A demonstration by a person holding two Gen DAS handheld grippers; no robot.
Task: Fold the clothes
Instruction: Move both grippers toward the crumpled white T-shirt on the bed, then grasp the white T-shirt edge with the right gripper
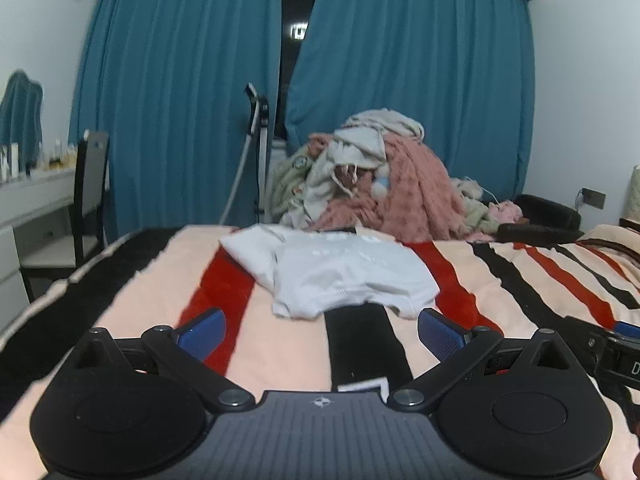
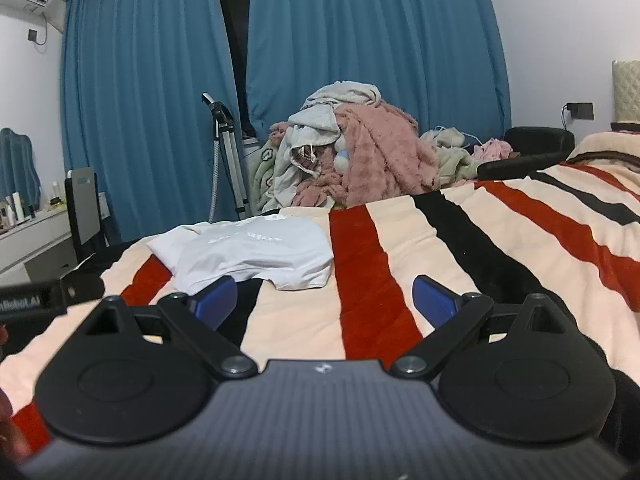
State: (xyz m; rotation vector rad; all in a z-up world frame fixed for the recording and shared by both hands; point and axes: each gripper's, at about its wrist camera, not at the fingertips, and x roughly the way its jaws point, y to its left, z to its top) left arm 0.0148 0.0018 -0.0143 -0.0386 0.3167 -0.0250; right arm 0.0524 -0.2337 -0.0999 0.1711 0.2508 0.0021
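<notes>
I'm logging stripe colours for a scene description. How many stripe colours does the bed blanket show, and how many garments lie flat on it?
Blanket stripe colours: 3 (cream, red, black)
White T-shirt lying on the blanket: 1
Open grippers before it: 2, left gripper and right gripper
Total: 6

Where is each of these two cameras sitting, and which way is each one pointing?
Left wrist view: on the left gripper, low over the striped blanket, facing the crumpled white T-shirt straight ahead; its blue-padded fingers stand open, and the other gripper's edge shows at right.
Right wrist view: on the right gripper, facing the same way; T-shirt lies ahead-left; fingers open.
Both share the T-shirt, blanket, pink-and-grey clothes pile and blue curtains.
</notes>
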